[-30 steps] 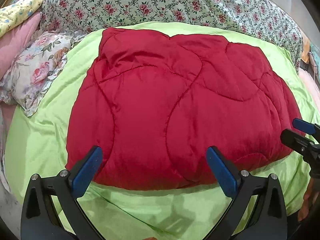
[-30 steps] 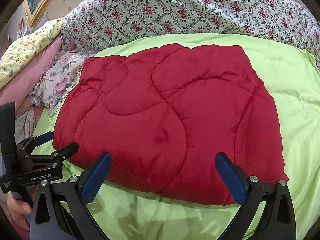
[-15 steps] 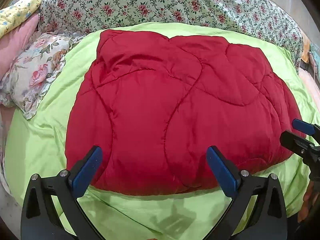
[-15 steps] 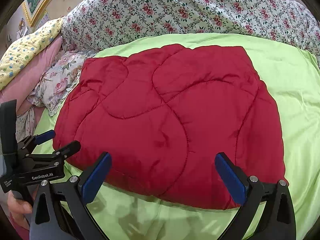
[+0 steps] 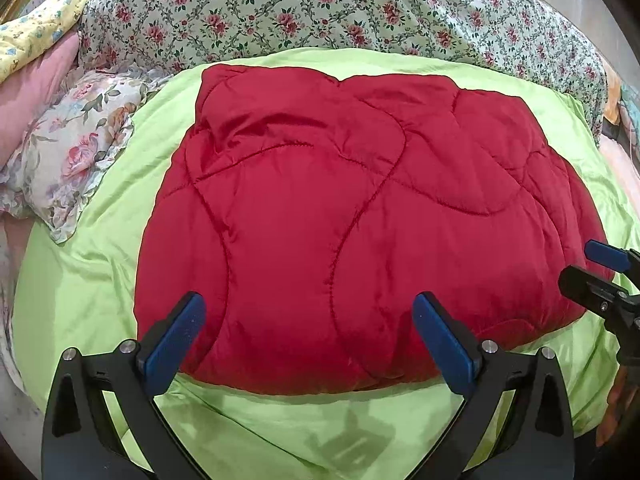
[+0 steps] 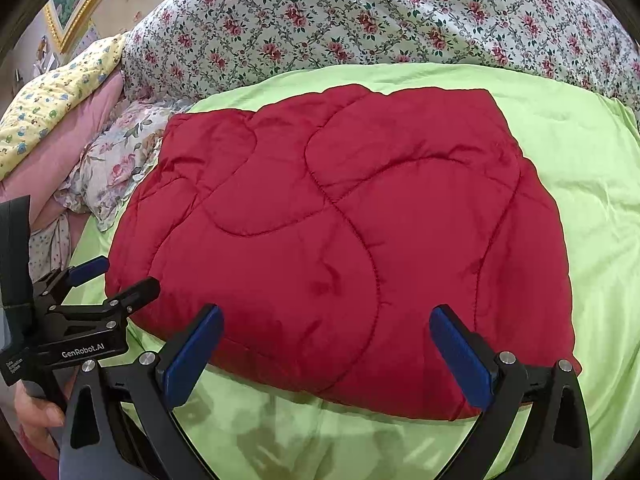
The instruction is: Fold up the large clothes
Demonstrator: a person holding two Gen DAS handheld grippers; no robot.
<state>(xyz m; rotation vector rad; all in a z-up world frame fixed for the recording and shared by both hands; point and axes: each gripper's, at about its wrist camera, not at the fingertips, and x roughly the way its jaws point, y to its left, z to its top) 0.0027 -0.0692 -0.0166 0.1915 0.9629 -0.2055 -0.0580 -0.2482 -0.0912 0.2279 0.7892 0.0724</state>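
Note:
A red quilted garment (image 5: 352, 220) lies folded into a thick rectangle on a lime green sheet (image 5: 100, 264). It also shows in the right wrist view (image 6: 344, 248). My left gripper (image 5: 308, 320) is open and empty, held just above the garment's near edge. My right gripper (image 6: 328, 332) is open and empty, also above the near edge, further right. Each gripper shows in the other's view: the right gripper at the right edge (image 5: 596, 268), the left gripper at the left edge (image 6: 108, 280).
A floral quilt (image 5: 320, 12) is heaped along the far side of the bed. A floral pillow (image 5: 68, 152), a pink pillow (image 6: 68, 136) and a yellow patterned one (image 6: 48, 96) lie at the left. A framed picture (image 6: 76, 0) hangs on the wall.
Both grippers have moved slightly forward toward the garment's near edge. The garment has not moved and both grippers stay open.

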